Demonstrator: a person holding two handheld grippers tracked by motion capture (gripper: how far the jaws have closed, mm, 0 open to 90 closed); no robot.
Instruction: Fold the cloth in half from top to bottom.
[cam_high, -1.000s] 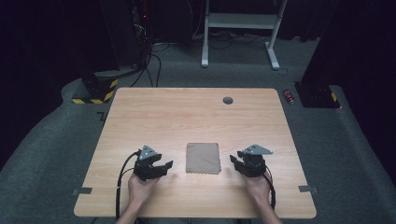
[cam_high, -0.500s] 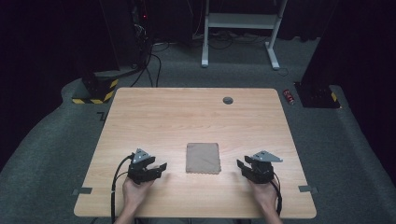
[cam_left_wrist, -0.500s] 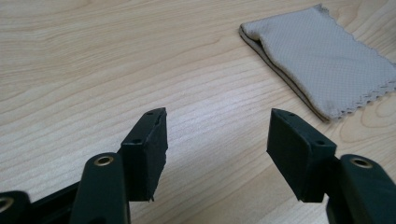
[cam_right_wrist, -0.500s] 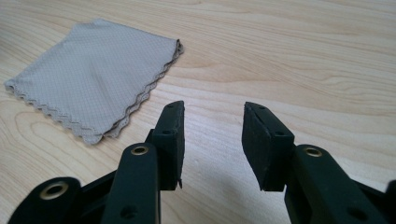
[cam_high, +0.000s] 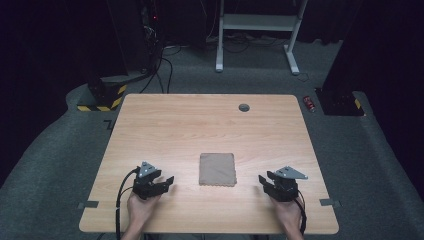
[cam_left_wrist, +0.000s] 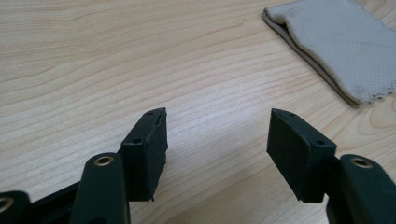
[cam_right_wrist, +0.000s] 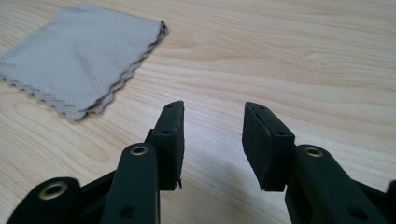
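Near the table's front edge, the left gripper (cam_high: 169, 181) stands with its black jaws wide apart, nothing between them, bare wood beneath. The right gripper (cam_high: 263, 180) is also released, its jaws parted less widely and empty. Between the two, apart from both, a folded beige woven cloth with scalloped edges (cam_high: 217, 169) lies flat on the light wooden table (cam_high: 200, 125). Farther back, a small round grey grommet (cam_high: 244, 107) sits in the tabletop.

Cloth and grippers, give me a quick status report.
Left gripper open, empty, left of cloth. Right gripper open, empty, right of it. Cloth folded, flat on table, untouched. Nothing in the way.
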